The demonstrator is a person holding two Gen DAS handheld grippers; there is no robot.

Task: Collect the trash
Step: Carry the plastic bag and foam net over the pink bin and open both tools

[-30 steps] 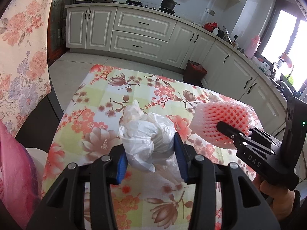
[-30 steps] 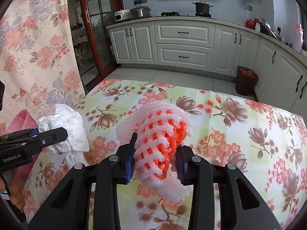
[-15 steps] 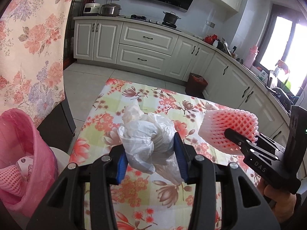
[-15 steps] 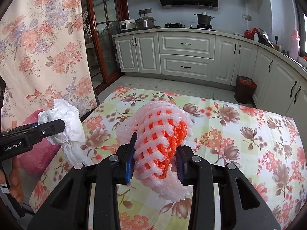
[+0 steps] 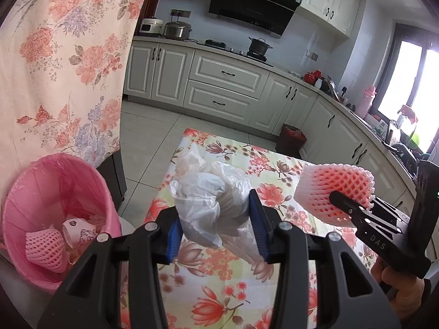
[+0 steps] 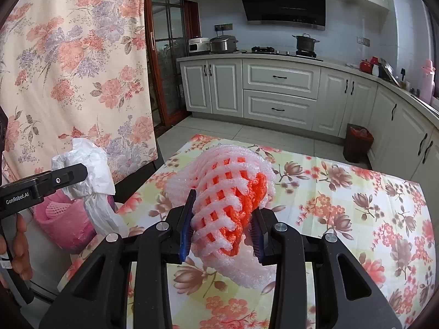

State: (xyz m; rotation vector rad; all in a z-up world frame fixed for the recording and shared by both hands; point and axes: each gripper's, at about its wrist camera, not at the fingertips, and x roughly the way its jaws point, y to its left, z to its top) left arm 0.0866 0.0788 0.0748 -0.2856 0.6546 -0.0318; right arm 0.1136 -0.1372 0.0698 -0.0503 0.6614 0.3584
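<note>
The plastic bag [image 5: 211,205], white and crumpled, is held between the blue pads [image 5: 256,226] of the left gripper [image 5: 215,230], whose jaws are closed narrow on it. It hangs in the air above the left edge of the table [image 5: 219,290], which has a flowered cloth. The foam net [image 6: 227,200], pink-white with an orange inside, is clamped in the right gripper [image 6: 222,229]; the jaws press it from both sides, above the near part of the table.

In the left wrist view the net [image 5: 334,189] and the right gripper [image 5: 354,211] are seen to the right of the bag, apart from it. In the right wrist view the bag [image 6: 87,170] and the left gripper [image 6: 68,175] appear at the left.

On the floor just beside the left edge of the table stands a pink bin [image 5: 41,192] with a pink liner. Inside it lie another foam net [image 5: 45,246] and some paper [image 5: 79,231]. A flowered curtain [image 5: 63,63] hangs behind the bin. Far behind, near the cabinets [image 5: 219,82], stands a dark bin [image 5: 292,139].
</note>
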